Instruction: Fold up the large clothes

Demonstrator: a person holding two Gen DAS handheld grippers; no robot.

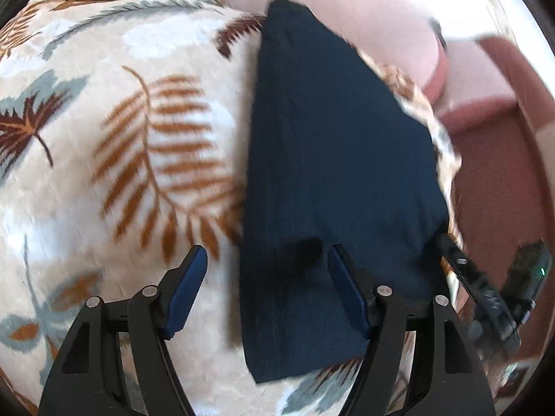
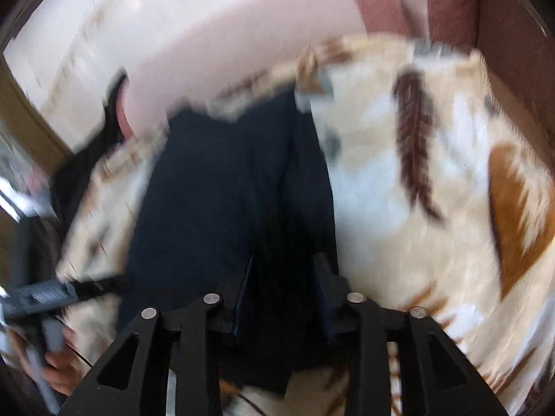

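- On the leaf-print blanket [image 1: 138,159], your dark navy garment [image 1: 333,159] lies as a long, narrow folded strip, running away from you toward the far edge of the blanket.
- Your left gripper [image 1: 267,260] hangs over the strip's near end with its jaws spread wide; one blue pad [image 1: 347,291] sits above the cloth, the other above the bare blanket, and neither presses on anything.
- Your right gripper [image 2: 284,270] sits over the near end of the same strip, jaws partly parted with dark cloth between them; the blur keeps me from telling whether the pads pinch it.
- Beyond the blanket lies pale pink bedding [image 1: 364,7].
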